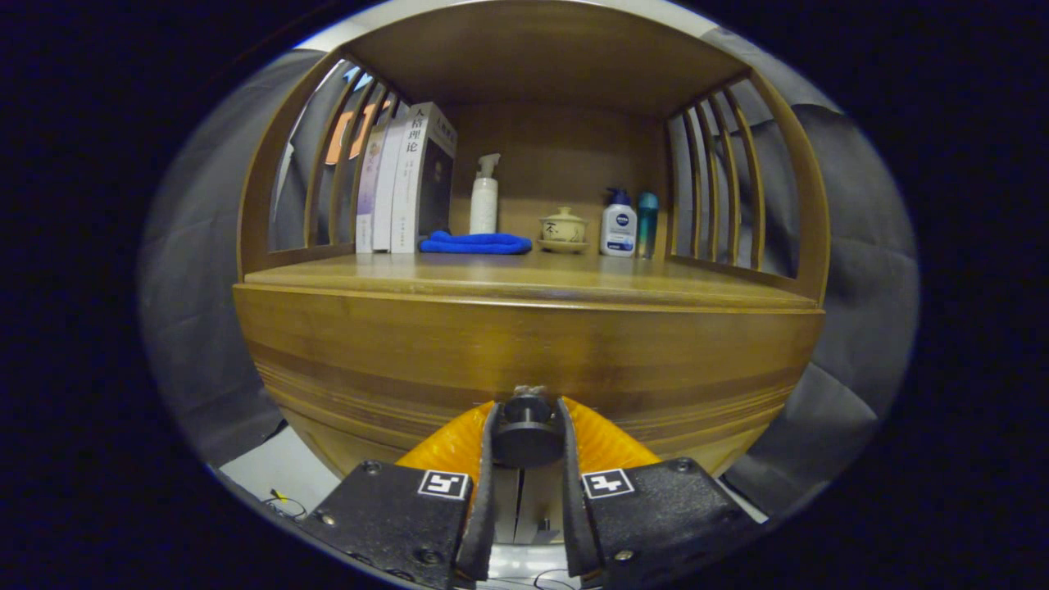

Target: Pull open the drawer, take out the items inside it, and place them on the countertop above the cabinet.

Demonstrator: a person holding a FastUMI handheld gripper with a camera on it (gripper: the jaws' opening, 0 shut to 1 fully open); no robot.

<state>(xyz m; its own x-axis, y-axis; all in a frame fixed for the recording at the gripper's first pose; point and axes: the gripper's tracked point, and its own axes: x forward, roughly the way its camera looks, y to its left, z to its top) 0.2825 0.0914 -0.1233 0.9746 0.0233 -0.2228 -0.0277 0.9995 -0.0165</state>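
Your gripper (525, 426) has its fingers closed in on the dark round drawer knob (525, 433), one pad on each side, touching it. The knob sits at 6 o'clock on the brown wooden drawer front (524, 348), which looks shut, so its contents are hidden from you. Above it, the wooden countertop (524, 279) carries upright books (406, 180) at 11 o'clock, a folded blue cloth (475, 242), a white pump bottle (484, 197), a small lidded ceramic cup (563, 228), and two bottles (627, 223) at 1 o'clock, hard to make out.

Desk (524, 283) front half bare — books (401, 180), blue cloth (475, 243), bottles crowd the back; slatted sides (721, 180) block lateral entry.
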